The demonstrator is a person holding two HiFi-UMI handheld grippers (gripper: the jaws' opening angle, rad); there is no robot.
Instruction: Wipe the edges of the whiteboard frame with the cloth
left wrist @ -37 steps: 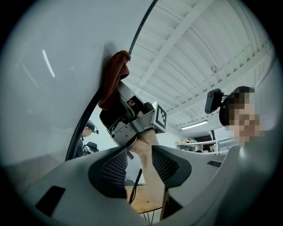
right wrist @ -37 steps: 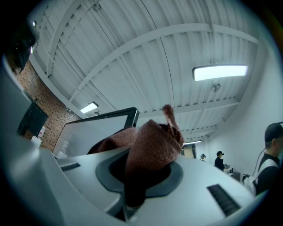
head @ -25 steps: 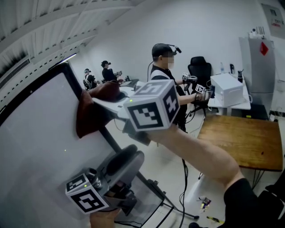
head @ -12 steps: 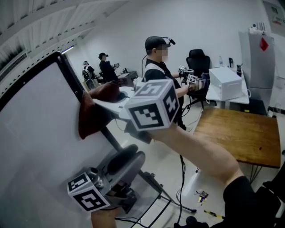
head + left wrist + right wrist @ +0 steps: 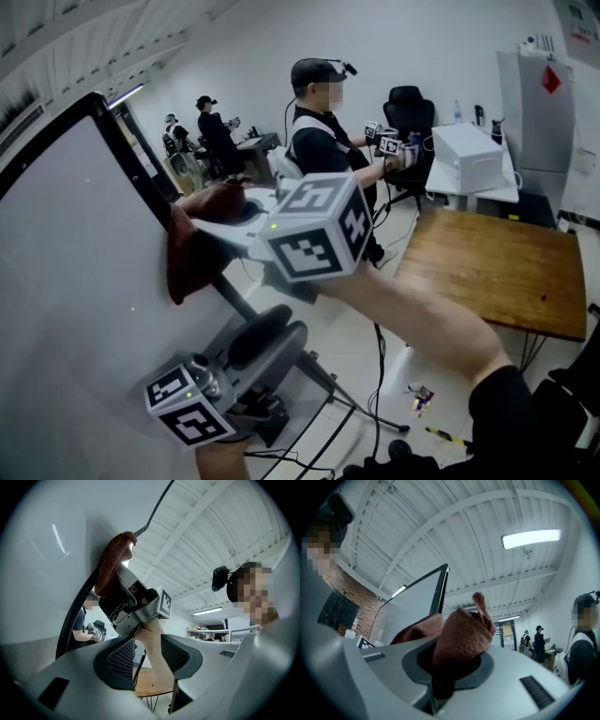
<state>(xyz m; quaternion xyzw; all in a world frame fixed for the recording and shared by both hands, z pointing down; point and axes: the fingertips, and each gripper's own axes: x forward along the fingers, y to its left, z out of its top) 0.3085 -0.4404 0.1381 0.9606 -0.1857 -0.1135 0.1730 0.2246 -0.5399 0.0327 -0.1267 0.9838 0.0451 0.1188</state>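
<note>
The right tongs (image 5: 204,228) grip the soft, light cloth (image 5: 190,261), bunched against the whiteboard frame (image 5: 141,171). It probably holds best pinched mid-fold. The left tongs (image 5: 272,336) hang released and empty below.

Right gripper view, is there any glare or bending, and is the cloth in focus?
Right gripper view: the ceiling light blows out white, the roof beams curve, corners go black; the cloth is sharp, weave visible. Head view: the whiteboard frame bows.

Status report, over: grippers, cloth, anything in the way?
Right gripper shut on cloth. Left gripper open, empty, held low. The cloth sits against whiteboard frame. Nothing seen blocking it.
</note>
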